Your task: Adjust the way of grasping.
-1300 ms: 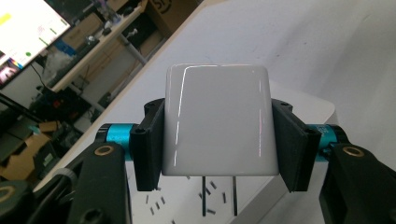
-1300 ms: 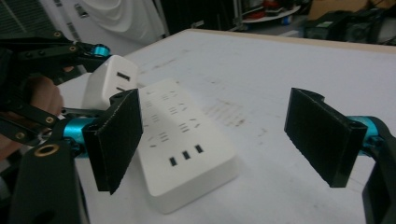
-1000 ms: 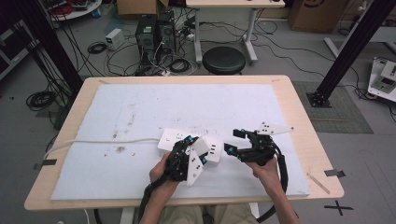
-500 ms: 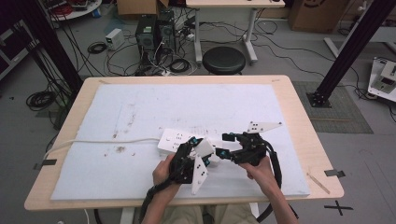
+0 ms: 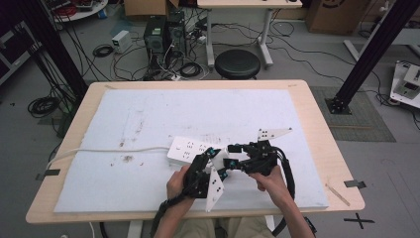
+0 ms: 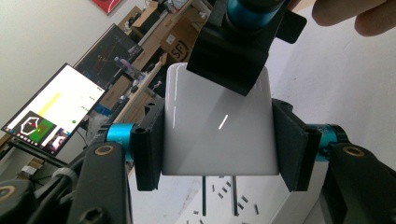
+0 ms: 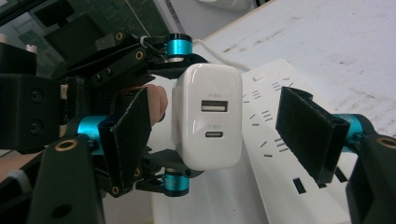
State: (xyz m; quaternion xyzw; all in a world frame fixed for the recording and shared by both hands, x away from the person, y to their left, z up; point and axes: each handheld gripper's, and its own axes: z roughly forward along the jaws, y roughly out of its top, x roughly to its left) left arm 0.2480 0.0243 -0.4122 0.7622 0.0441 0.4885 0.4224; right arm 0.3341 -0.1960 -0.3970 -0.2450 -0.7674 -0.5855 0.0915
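**Hand-held gripper clamps charger over power strip**

The left hand-held gripper [image 6: 219, 140] grips a white USB charger [image 7: 208, 116] by both sides, above the white power strip [image 5: 190, 148] at the worktop's [image 5: 89, 99] six o'clock. The right hand-held gripper [image 7: 215, 135] stands wide open around the charger, one pad touching it.

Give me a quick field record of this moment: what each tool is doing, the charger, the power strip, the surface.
left tool: shut on the white charger, jaws pressing its two sides
right tool: open, jaws either side of the charger, not touching it
white charger: held above the power strip, port face toward the right tool's camera, two ports visible
prongs: two, pointing down at the strip, not yet inserted
power strip: white, lying flat on the mat, its cable running off to the left table edge
surface: white mat on a wooden table
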